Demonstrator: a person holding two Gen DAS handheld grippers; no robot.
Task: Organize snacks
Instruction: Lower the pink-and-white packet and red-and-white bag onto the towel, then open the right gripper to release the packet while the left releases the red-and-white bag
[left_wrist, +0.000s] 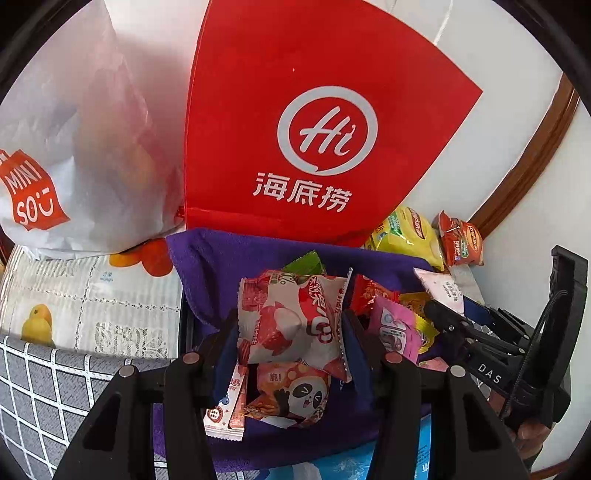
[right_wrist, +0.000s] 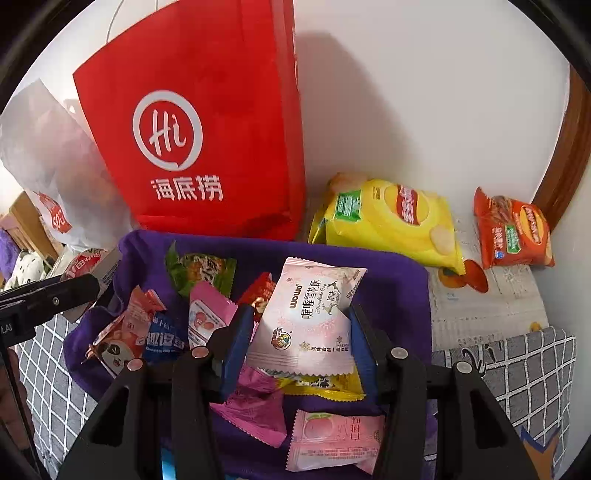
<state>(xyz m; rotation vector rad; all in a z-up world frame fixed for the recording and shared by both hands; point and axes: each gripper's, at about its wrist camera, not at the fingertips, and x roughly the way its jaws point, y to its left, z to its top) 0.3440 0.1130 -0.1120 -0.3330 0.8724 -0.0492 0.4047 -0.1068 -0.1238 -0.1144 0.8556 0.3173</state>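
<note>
My left gripper (left_wrist: 290, 319) is shut on a white and red strawberry snack packet (left_wrist: 284, 295), held just above a purple cloth-lined bin (left_wrist: 221, 266). A panda-print packet (left_wrist: 295, 395) lies under it. My right gripper (right_wrist: 301, 312) is shut on a pale pink snowflake packet (right_wrist: 314, 291) over the same purple bin (right_wrist: 391, 288), which holds several small wrapped snacks. The right gripper (left_wrist: 434, 310) also shows at the right edge of the left wrist view, beside a pink packet (left_wrist: 391, 325). The left gripper's fingers (right_wrist: 74, 291) enter the right wrist view from the left.
A red tote bag (right_wrist: 207, 129) stands right behind the bin, with a white Miniso bag (left_wrist: 74, 147) to its left. A yellow chip bag (right_wrist: 388, 218) and an orange-red snack bag (right_wrist: 513, 232) lie by the wall at the right. A grey checked cloth (right_wrist: 517, 369) covers the surface.
</note>
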